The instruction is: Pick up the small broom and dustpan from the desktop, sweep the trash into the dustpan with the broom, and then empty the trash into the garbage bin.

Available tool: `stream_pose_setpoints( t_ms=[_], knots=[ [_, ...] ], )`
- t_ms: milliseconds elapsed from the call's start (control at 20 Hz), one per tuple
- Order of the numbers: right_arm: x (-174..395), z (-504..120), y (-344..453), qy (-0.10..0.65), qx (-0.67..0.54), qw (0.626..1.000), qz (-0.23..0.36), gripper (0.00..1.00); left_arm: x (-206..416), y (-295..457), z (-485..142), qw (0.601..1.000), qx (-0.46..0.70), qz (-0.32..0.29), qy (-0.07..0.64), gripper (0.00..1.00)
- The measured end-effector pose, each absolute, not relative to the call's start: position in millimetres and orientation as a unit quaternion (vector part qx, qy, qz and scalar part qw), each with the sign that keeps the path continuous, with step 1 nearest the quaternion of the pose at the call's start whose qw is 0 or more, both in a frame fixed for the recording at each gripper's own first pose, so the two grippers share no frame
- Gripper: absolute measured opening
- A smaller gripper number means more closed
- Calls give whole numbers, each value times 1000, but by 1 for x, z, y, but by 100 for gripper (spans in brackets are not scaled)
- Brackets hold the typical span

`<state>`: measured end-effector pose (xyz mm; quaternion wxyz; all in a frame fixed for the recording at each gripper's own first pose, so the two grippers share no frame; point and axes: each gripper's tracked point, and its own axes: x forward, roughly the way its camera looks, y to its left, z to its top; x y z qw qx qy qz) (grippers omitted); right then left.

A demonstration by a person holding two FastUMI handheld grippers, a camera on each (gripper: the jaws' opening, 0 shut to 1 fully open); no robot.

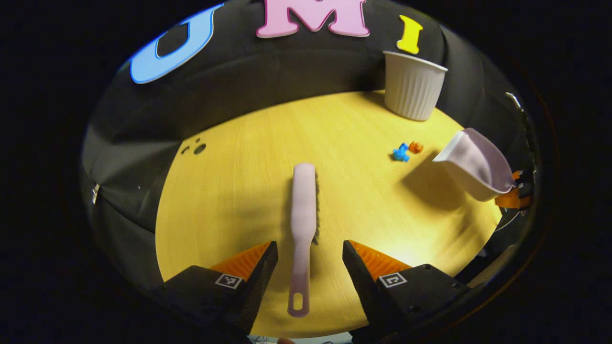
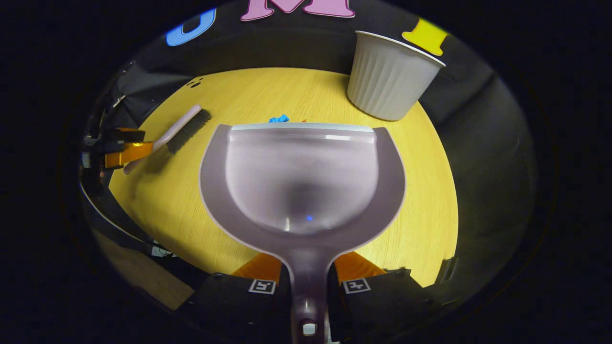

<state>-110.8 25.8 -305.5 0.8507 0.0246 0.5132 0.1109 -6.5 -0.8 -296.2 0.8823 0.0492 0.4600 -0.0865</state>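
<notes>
My left gripper [image 1: 310, 251] hangs low with its jaws spread wide, gripping nothing. My right gripper [image 2: 308, 272] has both fingers pressed onto the dustpan [image 2: 301, 186] handle, held level out front.

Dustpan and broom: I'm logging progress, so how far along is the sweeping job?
Done: the right gripper is shut on the dustpan handle and holds it above the desktop. In hand: the left gripper is open, its fingers either side of the broom handle, which lies flat. Left: grasping the broom, sweeping the blue and orange trash into the pan, emptying it into the white bin.
</notes>
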Motion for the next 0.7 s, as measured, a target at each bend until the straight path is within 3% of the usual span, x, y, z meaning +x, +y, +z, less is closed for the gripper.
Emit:
stream_pose_setpoints(
  t_ms=[400,500,550,600,700],
  knots=[
    [-127,-309,22,524,30,844,109,36,14,3,-353,846,36,-85,526,81],
    [-131,-310,23,527,30,842,111,36,16,2,-358,839,40,-89,535,73],
    [-131,-311,24,529,32,841,112,36,18,-1,-357,841,38,-93,531,64],
    [-131,-310,25,529,33,840,113,36,21,-1,-358,842,44,-92,530,47],
    [-131,-310,24,530,32,839,115,36,23,-1,-358,841,51,-89,532,31]
  ],
)
